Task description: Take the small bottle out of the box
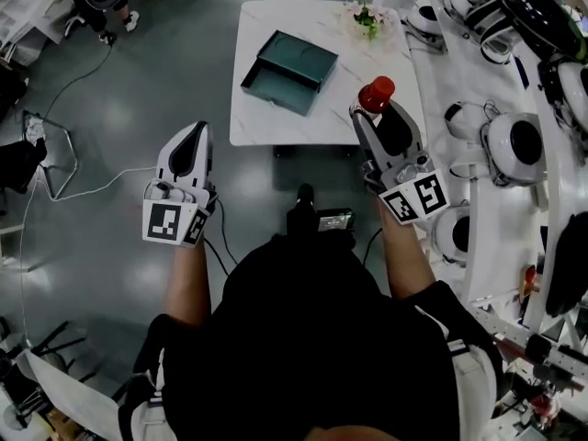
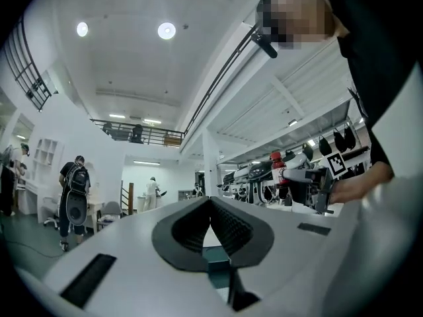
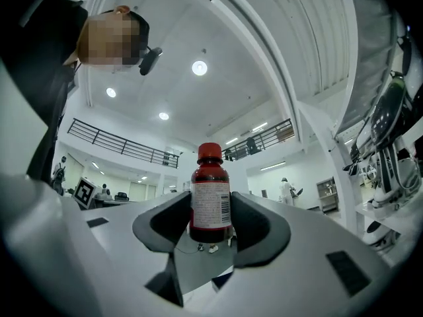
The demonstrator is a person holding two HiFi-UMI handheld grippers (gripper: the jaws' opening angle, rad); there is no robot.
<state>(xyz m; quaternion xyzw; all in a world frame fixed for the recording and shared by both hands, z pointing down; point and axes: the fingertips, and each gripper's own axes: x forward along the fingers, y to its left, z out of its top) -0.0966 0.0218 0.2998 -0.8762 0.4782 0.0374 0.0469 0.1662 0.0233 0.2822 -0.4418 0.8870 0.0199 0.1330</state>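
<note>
A small dark-red bottle [image 3: 211, 197] with a red cap and a white label stands upright between the pads of my right gripper [image 3: 211, 222], which is shut on it. From the head view the bottle's cap [image 1: 377, 93] shows above the right gripper [image 1: 371, 110], held over the near right edge of the white table [image 1: 266, 127]. The dark green open box [image 1: 289, 70] lies on that table, to the left of and beyond the bottle. My left gripper [image 1: 195, 129] hangs over the floor left of the table, its fingertips [image 2: 210, 199] touching with nothing between them.
A small bunch of flowers [image 1: 367, 16] stands at the table's far right. A long white bench [image 1: 487, 209] with round white devices runs along the right. A black device [image 1: 317, 219] and cables [image 1: 73, 186] lie on the floor. People [image 2: 74, 193] stand far off.
</note>
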